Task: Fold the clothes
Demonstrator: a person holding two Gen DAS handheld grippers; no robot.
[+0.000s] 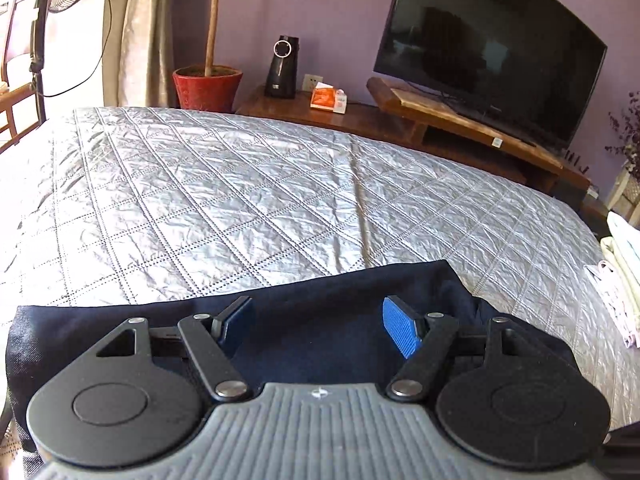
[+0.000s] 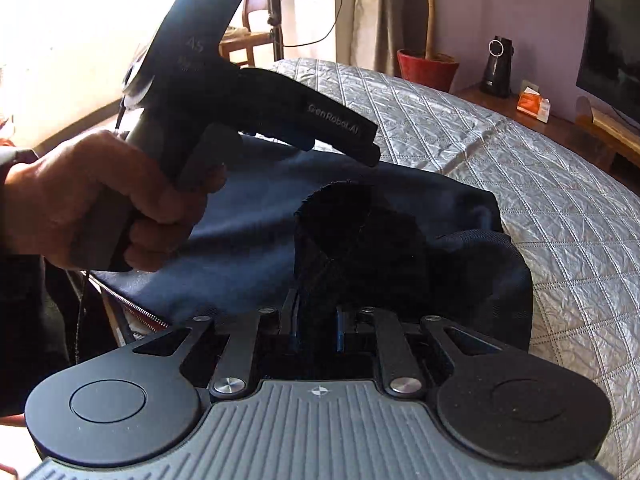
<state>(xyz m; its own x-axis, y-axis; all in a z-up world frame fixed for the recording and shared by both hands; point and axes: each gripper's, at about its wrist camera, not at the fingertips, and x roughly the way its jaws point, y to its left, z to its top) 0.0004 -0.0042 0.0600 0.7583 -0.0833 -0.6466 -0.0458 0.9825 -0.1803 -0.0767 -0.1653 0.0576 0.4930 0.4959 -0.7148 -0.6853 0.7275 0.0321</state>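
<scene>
A dark navy garment [image 1: 312, 336] lies on the near edge of the bed with its far edge folded straight. My left gripper [image 1: 318, 326] is open just above it, blue pads wide apart, holding nothing. In the right wrist view the same garment [image 2: 248, 236] lies bunched, with a zipper at its lower left. My right gripper [image 2: 316, 326] is shut on a dark fold of the garment [image 2: 352, 236] that stands up from its jaws. The left gripper [image 2: 340, 136], held in a hand, hovers over the garment's far side.
A silver quilted bedspread [image 1: 240, 200] covers the bed. Folded light clothes [image 1: 620, 268] lie at the bed's right edge. Beyond the bed stand a wooden TV bench [image 1: 460, 120] with a television, a red plant pot [image 1: 207, 88], a black speaker and a fan.
</scene>
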